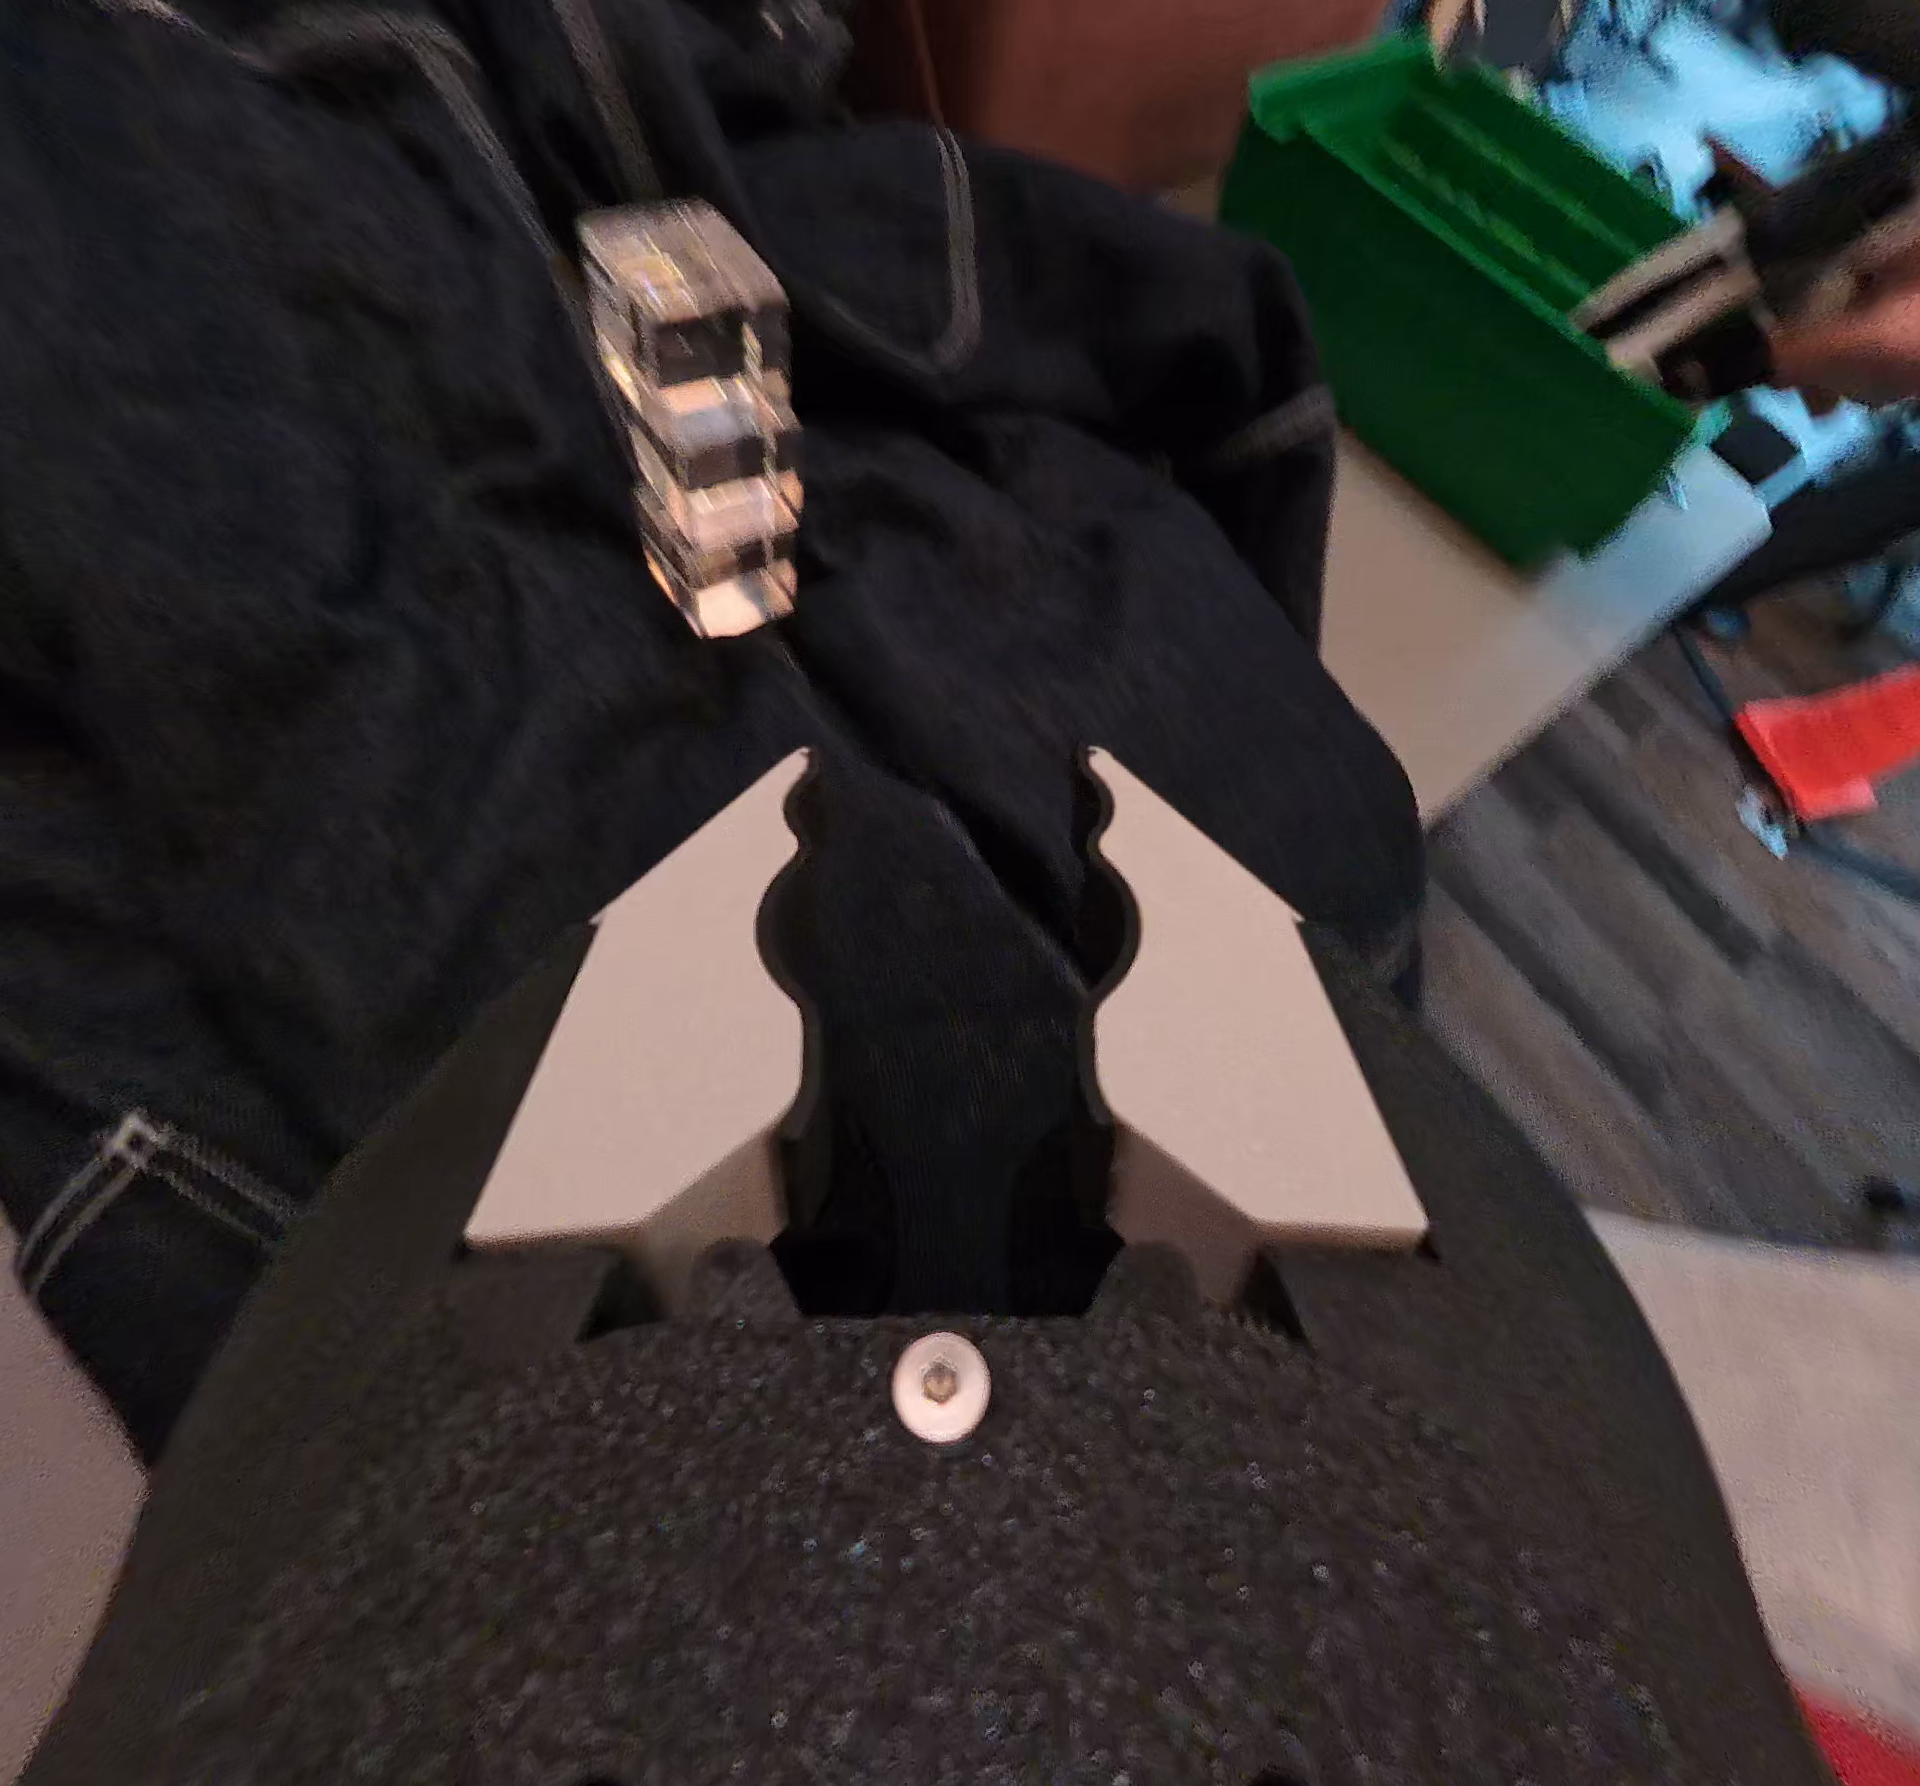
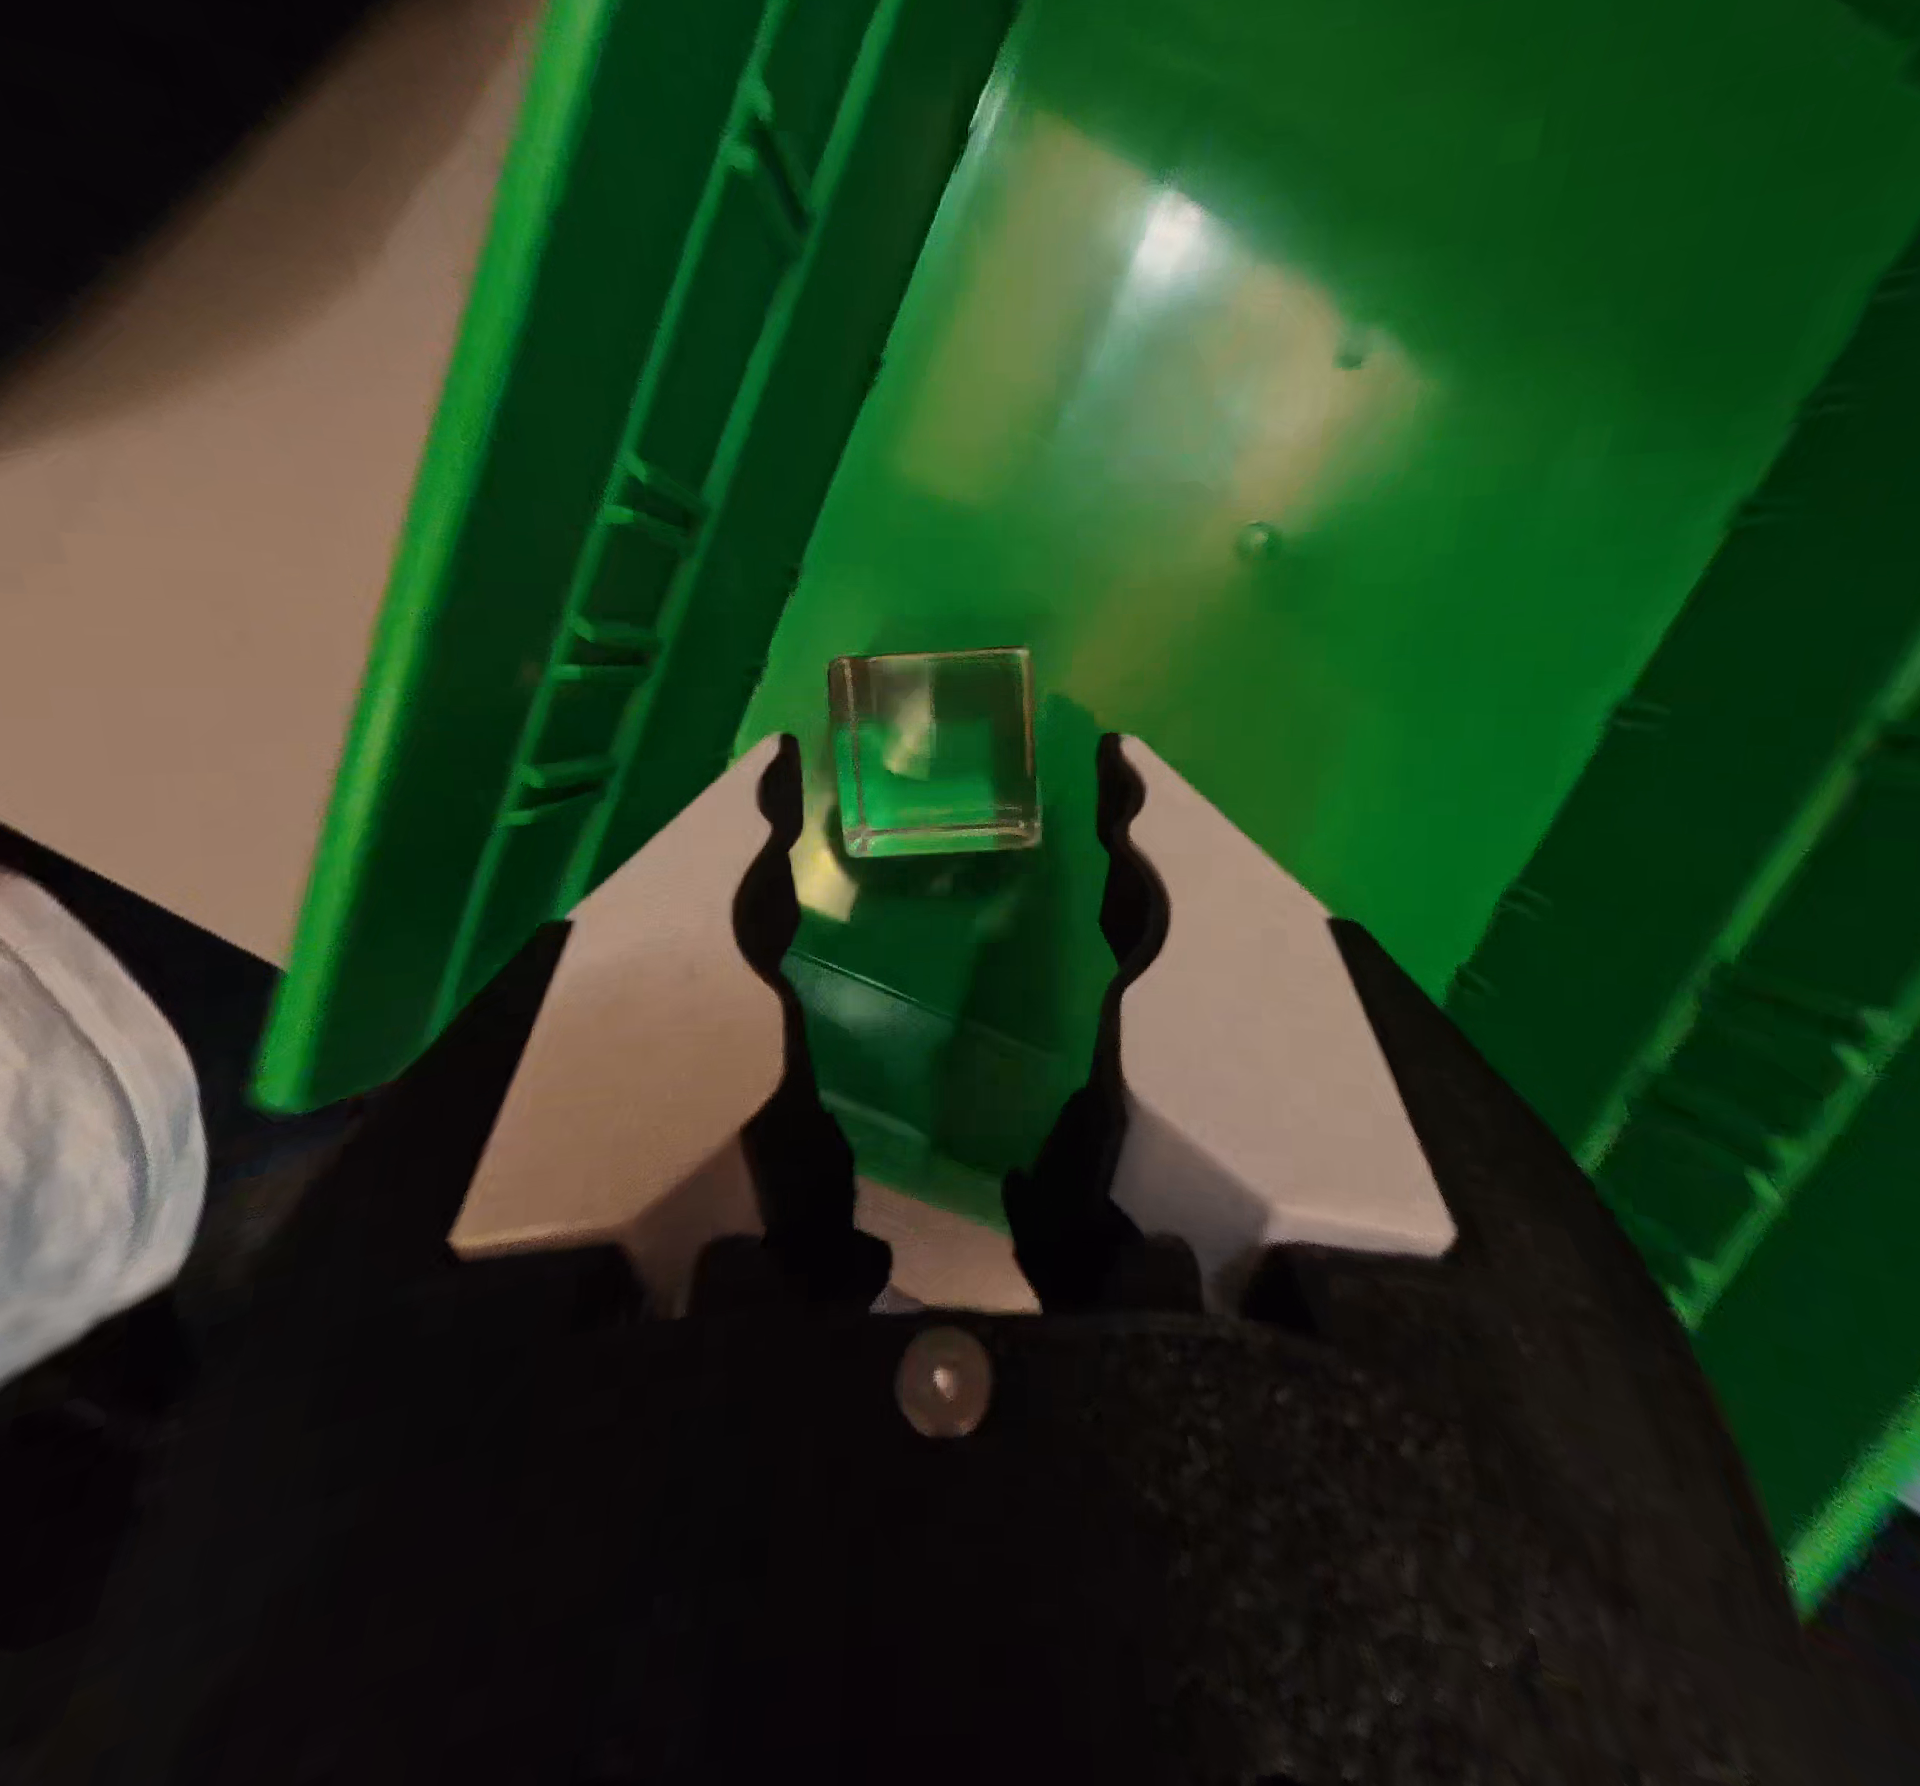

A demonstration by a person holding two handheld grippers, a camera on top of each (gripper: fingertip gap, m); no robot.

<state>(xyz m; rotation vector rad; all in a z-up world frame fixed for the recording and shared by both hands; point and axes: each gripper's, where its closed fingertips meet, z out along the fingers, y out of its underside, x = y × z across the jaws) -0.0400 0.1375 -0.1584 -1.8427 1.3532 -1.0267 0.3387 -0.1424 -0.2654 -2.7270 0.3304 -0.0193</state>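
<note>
Right gripper (image 2: 940, 791) — clear cube (image 2: 933, 751) between fingertips

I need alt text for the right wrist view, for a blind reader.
A clear cube lies inside a green bin, just beyond the open tips of the right tool. The bin stands on a beige table.

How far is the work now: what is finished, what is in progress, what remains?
Done: one clear cube is in the green bin, beyond the open right gripper. In hand: the left gripper is shut on the black garment. Left: a clear block lies on that garment.
</note>
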